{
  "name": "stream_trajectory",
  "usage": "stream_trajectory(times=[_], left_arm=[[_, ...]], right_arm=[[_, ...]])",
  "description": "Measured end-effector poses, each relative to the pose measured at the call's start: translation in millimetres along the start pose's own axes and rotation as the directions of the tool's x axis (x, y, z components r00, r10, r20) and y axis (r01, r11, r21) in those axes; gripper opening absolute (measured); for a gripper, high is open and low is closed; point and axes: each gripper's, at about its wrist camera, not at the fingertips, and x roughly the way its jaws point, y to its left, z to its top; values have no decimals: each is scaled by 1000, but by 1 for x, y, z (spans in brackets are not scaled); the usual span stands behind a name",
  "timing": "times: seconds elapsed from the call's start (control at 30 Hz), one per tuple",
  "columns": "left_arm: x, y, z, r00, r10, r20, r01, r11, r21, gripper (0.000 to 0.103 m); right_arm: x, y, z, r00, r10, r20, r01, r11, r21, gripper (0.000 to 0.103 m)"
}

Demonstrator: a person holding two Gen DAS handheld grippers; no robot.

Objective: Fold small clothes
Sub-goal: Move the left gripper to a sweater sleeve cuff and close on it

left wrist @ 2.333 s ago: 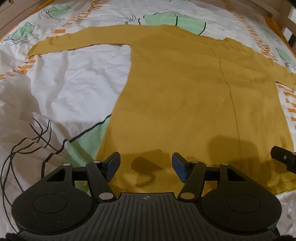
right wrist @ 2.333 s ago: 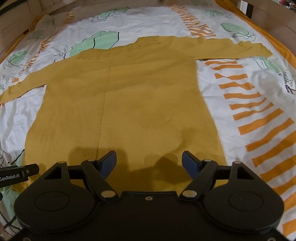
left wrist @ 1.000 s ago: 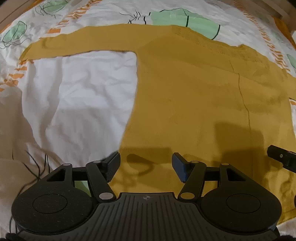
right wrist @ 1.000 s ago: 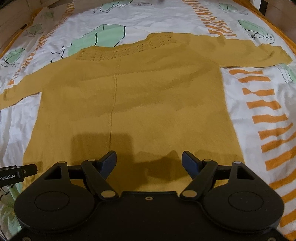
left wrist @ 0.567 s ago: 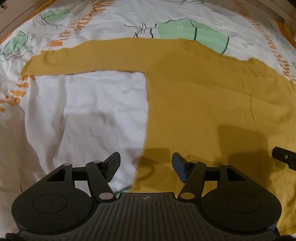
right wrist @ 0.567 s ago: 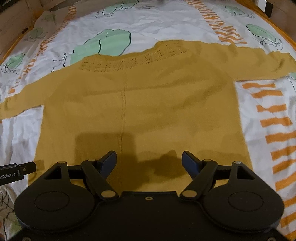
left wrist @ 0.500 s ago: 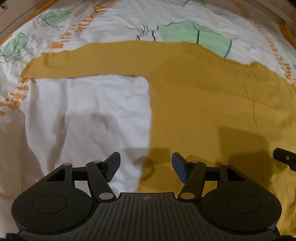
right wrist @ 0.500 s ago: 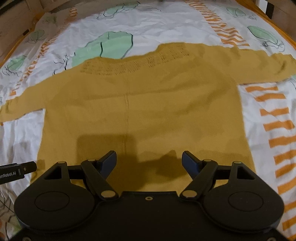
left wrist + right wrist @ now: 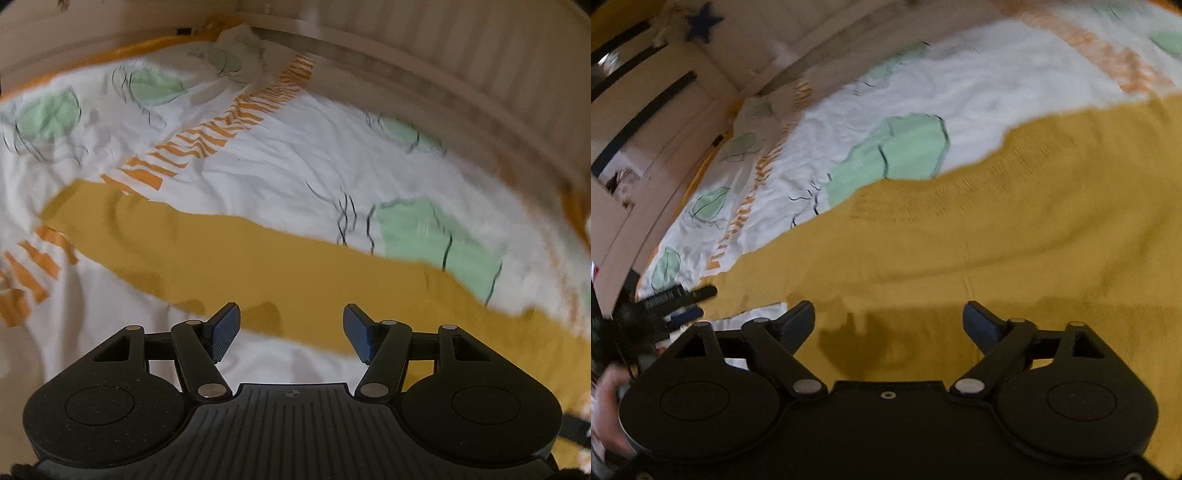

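Both hand-held grippers, left [image 9: 291, 329] and right [image 9: 888, 320], gape empty above the sweater [image 9: 997, 236], right just widened

Left gripper [image 9: 291, 333] jaws apart, empty; right gripper [image 9: 888, 321] just widened, empty; blurred hand [image 9: 607, 391], probably left.

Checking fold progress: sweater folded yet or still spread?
Spread. The sweater lies flat on the bedsheet, its sleeve stretched out straight in the left view. No layer is doubled over where visible; the far side is out of frame.
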Motion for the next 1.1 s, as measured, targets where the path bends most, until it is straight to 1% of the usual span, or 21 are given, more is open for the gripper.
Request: stream_trajectory(times=[0.07,0.1,0.13,0.23,0.3,0.37,0.47,0.53,0.6,0.67,0.73,0.8,0.93,1.0,1.1], left_arm=[[11,17,8,998,-66,-3,66,996,-53,60],[17,26,13,997,-82,-9,81,994,-78,60],[22,34,16,997,-77,-13,76,993,-94,60],[32,60,27,1000,13,23,-10,993,-119,60],[34,78,31,997,58,54,-51,990,-128,60],[37,101,36,992,103,77,-90,982,-163,60],[41,136,43,984,141,104,-114,966,-231,60],[45,155,45,978,172,117,-139,959,-248,60],[52,175,46,974,203,100,-172,951,-257,60],[59,190,44,974,208,87,-177,944,-279,60],[61,200,42,975,203,87,-168,939,-301,60],[63,208,42,976,186,115,-142,939,-312,60],[76,216,50,975,191,115,-149,942,-301,60],[82,217,52,973,199,121,-158,946,-283,63],[86,213,54,965,231,127,-189,942,-276,65]], right_arm=[[6,7,0,1000,-9,16,10,999,-47,99],[9,10,0,1000,-12,23,13,998,-57,99],[12,10,0,1000,-12,26,14,998,-57,99],[20,15,2,1000,3,20,-2,999,-50,99],[24,20,3,1000,-2,20,4,998,-59,99],[30,25,3,1000,-7,16,8,997,-71,99],[40,34,1,1000,-7,-6,6,996,-85,99],[46,40,-1,1000,-6,-22,4,996,-93,99],[54,45,-3,999,4,-44,-8,995,-96,99],[60,50,-5,998,14,-63,-20,995,-93,99],[68,55,-6,996,27,-84,-35,995,-94,99],[75,59,-7,993,45,-106,-55,994,-95,99],[87,67,-11,986,79,-144,-94,990,-105,98],[90,70,-13,984,102,-146,-120,986,-118,91],[92,69,-16,979,132,-153,-151,981,-120,84]])
